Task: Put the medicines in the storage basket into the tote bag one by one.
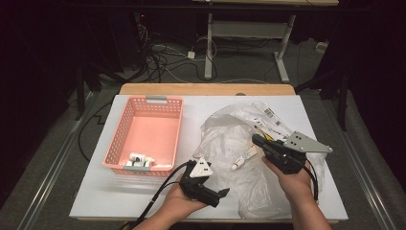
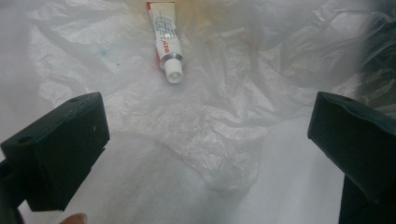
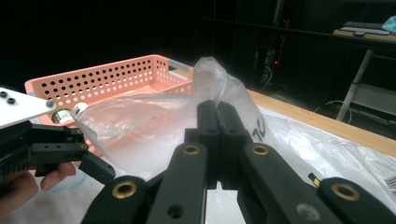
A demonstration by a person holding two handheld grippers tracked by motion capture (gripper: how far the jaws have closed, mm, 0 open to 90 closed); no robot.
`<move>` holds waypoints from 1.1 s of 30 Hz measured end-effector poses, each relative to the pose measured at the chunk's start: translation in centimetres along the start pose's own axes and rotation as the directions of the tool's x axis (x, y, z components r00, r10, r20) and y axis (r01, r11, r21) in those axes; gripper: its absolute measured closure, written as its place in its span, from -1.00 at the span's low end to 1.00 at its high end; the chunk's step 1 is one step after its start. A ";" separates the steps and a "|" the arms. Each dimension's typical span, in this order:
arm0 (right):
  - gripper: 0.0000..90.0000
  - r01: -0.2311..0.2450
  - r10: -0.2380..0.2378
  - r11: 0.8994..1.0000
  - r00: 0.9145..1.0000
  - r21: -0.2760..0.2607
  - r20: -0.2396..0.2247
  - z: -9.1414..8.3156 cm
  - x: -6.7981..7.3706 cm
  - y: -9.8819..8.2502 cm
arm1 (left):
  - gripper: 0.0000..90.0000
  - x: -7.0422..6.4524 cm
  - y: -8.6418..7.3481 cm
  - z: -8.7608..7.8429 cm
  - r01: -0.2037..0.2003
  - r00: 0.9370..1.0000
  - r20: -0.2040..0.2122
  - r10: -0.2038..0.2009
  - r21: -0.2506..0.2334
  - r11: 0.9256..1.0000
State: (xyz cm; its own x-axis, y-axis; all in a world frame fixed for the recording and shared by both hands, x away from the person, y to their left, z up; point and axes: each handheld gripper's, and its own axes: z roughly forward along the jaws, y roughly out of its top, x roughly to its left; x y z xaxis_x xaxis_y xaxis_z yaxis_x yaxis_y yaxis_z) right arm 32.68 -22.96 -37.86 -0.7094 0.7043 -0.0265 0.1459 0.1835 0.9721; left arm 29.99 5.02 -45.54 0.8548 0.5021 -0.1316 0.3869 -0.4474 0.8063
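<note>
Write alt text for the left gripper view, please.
A small white tube with a white cap lies on crumpled clear plastic bag, cap toward the camera. The left claw stands wide open in the foreground, nothing between its two black jaws.

A basket (image 1: 146, 134) sat on the left half of the table (image 1: 95, 191), with a few small containers (image 1: 140, 160) lying inside against its near wall. To its right a crumpled plastic bag (image 1: 230, 139) spread across the table's middle and right, reaching nearly to the near edge. A tube (image 1: 244, 157) lay on the bag, near its middle, cap end toward the near left. The left gripper (image 1: 221, 192) hovered at the bag's near left edge, just right of the basket's near corner, and pointed right. The right gripper (image 1: 256, 140) stood over the bag's right part, just right of the tube, a fold of the bag between its jaws. Beyond the table's far edge, cables (image 1: 163, 57) lay on the floor before a desk frame (image 1: 249, 43).
</note>
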 end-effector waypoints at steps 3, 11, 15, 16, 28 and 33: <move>1.00 0.003 -0.003 1.000 1.000 -0.002 -0.004 -0.1 0.1 0.1 | -1.00 -0.1 -0.2 -0.5 0.018 1.000 0.008 -0.018 -0.022 1.000; 1.00 -0.001 0.001 1.000 1.000 -0.008 -0.002 -0.4 0.0 0.1 | -1.00 -0.3 -0.3 -1.8 0.003 1.000 -0.004 -0.003 -0.039 0.999; 1.00 -0.002 0.002 1.000 1.000 -0.009 -0.005 -0.5 0.0 0.1 | -1.00 -0.2 0.0 -2.5 0.010 1.000 -0.008 -0.010 -0.044 0.999; 1.00 0.002 -0.002 1.000 1.000 -0.010 -0.004 -0.5 0.0 0.2 | -1.00 -0.1 0.1 -2.7 0.013 1.000 -0.005 -0.013 -0.034 0.999; 1.00 0.001 -0.001 1.000 1.000 -0.013 -0.001 -0.6 0.0 0.2 | -1.00 1.0 0.6 -5.4 0.034 0.999 -0.031 -0.035 -0.041 0.999; 1.00 0.003 -0.003 1.000 1.000 -0.006 -0.004 -0.5 0.1 0.2 | -1.00 2.0 0.5 -6.4 0.050 0.997 -0.053 -0.053 -0.045 0.998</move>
State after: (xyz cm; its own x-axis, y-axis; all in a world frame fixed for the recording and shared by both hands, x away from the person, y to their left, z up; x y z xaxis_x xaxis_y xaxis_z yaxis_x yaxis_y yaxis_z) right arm 32.29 -23.16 -37.61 -0.7124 0.7012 -0.0284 0.1398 0.1814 0.9734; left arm 29.70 10.51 -41.69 0.8138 0.5631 -0.1433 0.4133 -0.3876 0.8240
